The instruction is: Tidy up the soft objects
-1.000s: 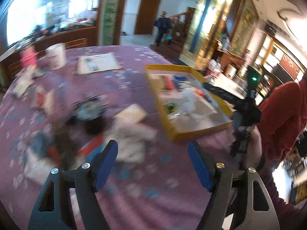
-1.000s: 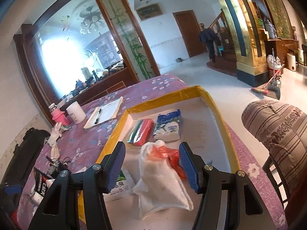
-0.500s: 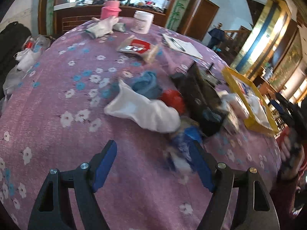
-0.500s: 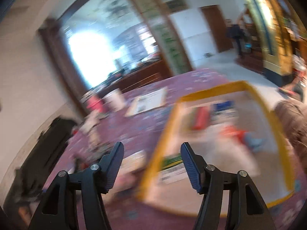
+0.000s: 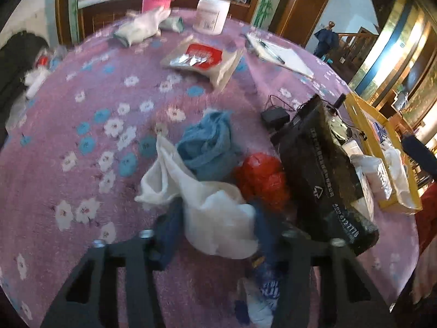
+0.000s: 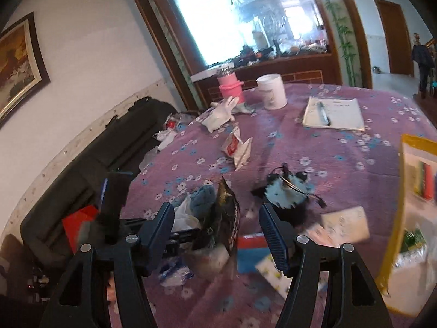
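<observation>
A heap of soft things lies on the purple flowered tablecloth [image 5: 82, 136]: a white cloth [image 5: 215, 213], a blue cloth [image 5: 210, 142] and a crumpled red bag [image 5: 262, 175]. My left gripper [image 5: 217, 235] points down at the heap and its jaws are closing, with the blue pads against both sides of the white cloth. My right gripper [image 6: 217, 235] hovers over the same heap with its jaws opening and nothing held. A black foil bag [image 6: 226, 213] stands beyond its fingers, next to the blue cloth [image 6: 202, 196]. The yellow tray [image 6: 398, 191] is at the right edge.
The black foil bag [image 5: 322, 175] stands between the heap and the yellow tray [image 5: 366, 125]. Farther back are a red-labelled packet [image 5: 202, 57], a notepad with pen [image 6: 333, 114], a white tub [image 6: 271, 91], a pink bottle [image 6: 229, 87] and a white glove [image 5: 142, 27]. A wired black-and-white item [image 6: 284, 191] and a tissue pack [image 6: 344, 224] lie near the tray.
My left gripper has dropped onto the heap and closed in on the white cloth. My right gripper has swung left from above the yellow tray to the heap, jaws a little wider.
</observation>
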`<state>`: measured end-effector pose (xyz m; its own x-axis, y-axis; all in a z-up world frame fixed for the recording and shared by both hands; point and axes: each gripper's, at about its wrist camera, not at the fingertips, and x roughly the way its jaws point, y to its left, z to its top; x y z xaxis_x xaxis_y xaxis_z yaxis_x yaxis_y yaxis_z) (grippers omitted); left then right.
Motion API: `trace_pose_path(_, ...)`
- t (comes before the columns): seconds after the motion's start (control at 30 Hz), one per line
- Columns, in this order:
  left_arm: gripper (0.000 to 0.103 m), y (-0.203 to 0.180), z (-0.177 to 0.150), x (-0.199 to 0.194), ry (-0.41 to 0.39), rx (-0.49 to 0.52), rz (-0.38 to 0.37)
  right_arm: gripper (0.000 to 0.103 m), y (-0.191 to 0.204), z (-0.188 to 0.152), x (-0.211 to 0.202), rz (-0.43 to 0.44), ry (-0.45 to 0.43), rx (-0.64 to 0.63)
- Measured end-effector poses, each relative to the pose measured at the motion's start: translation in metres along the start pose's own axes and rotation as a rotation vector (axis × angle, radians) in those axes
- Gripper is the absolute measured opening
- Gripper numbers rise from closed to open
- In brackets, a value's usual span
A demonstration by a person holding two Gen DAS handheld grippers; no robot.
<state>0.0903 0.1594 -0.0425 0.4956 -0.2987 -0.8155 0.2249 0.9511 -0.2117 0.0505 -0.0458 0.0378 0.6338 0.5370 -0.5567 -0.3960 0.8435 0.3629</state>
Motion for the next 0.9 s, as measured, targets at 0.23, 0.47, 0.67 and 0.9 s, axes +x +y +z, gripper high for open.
trace_pose_path(0.23,0.016,0.009,-0.004,-0.022,-0.132,-0.030,0.056,0.075,-0.001,-0.009,0.059,0.032,0.166,-0.005)
trace_pose_path(0.47,0.016,0.015,0.001,-0.028,-0.153,-0.060,0.006,0.028,-0.005,-0.028,0.074,0.054,0.212,-0.019)
trace_pose_path(0.67,0.017,0.007,0.000,-0.032,-0.172,-0.035,0.011,0.028,0.004,-0.022,0.032,0.020,0.005,-0.106)
trace_pose_path(0.9,0.017,-0.005,-0.003,-0.036,-0.207,0.023,0.035,0.028,-0.001,-0.022,0.036,-0.016,-0.009,-0.089)
